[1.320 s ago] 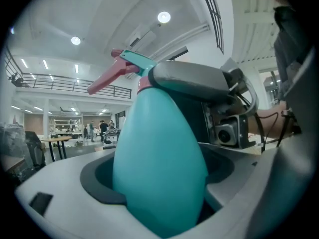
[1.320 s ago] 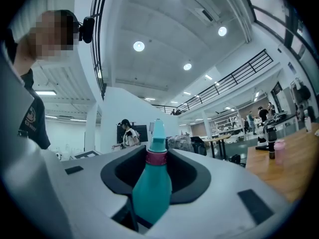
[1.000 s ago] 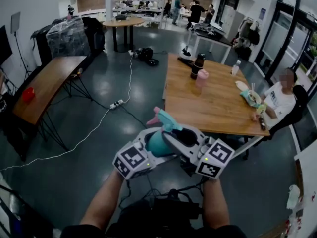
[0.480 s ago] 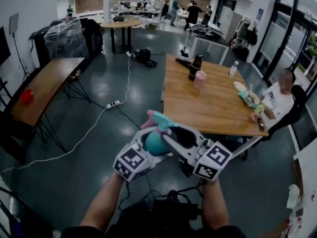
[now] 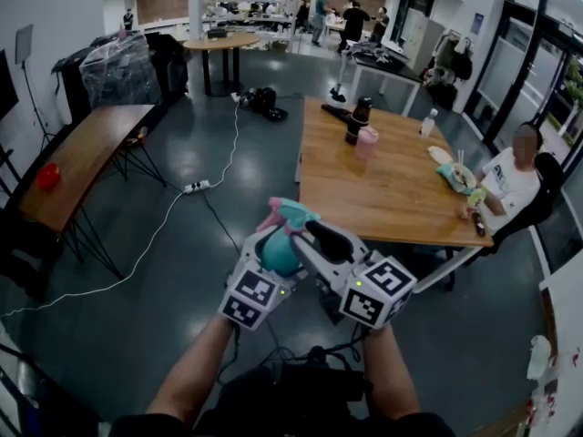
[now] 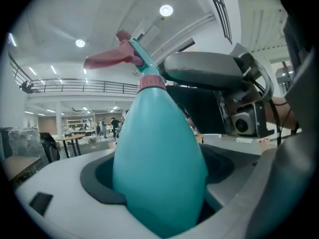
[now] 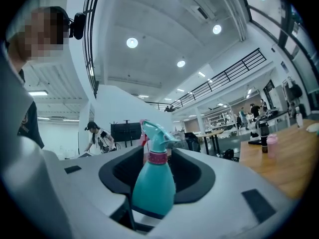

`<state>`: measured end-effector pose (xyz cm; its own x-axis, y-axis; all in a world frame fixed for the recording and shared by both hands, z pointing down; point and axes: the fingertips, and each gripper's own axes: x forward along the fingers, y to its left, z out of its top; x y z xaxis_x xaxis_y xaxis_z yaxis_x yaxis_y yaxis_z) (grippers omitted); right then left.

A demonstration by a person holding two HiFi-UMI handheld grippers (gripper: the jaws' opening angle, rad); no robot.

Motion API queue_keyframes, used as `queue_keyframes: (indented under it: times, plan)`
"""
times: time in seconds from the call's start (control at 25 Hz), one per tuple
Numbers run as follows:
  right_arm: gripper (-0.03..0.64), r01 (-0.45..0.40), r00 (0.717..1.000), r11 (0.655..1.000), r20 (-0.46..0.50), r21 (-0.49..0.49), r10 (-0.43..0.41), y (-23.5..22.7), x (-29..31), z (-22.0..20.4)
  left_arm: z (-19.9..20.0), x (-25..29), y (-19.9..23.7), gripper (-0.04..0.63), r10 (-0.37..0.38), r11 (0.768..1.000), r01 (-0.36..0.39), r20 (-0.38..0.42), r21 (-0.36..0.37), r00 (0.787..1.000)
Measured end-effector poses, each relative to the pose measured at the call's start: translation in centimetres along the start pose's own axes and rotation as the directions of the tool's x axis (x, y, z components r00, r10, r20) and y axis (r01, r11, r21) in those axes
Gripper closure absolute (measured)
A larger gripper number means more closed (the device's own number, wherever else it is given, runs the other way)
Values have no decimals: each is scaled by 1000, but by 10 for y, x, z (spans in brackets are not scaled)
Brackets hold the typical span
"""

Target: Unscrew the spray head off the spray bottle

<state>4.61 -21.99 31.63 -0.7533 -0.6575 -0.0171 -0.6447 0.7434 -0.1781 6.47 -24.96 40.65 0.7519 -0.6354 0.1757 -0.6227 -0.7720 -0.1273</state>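
A teal spray bottle with a teal spray head, pink trigger and pink collar is held up in front of me, upright. My left gripper is shut on its body, which fills the left gripper view between the pads. My right gripper reaches in from the right. Its jaws have just been opening and now stand wide on either side of the bottle, with gaps on both sides. The spray head rises above them, and the collar sits on the neck.
A wooden table with bottles and a seated person lies to the right. A long wooden bench stands at the left. A power strip and its cable cross the dark floor. Black equipment is below my arms.
Both grippers and the bottle have drifted a little left in the head view, and the two marker cubes have come closer together. The bottle stays in the left gripper.
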Motion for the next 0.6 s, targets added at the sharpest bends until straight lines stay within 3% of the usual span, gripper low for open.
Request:
queue_keyframes:
  times: [0.2, 0.32, 0.6]
  plan:
    - [448, 50, 999, 999, -20, 18, -50, -2, 4, -4, -7, 1, 1, 156, 41, 999, -40, -39, 31, 998]
    - [483, 77, 997, 997, -25, 19, -77, -8, 2, -6, -9, 4, -3, 156, 40, 999, -39, -50, 32, 998]
    - [486, -4, 1000, 1000, -30, 2, 4, -3, -2, -7, -7, 1, -16, 156, -72, 997, 71, -19, -13, 997]
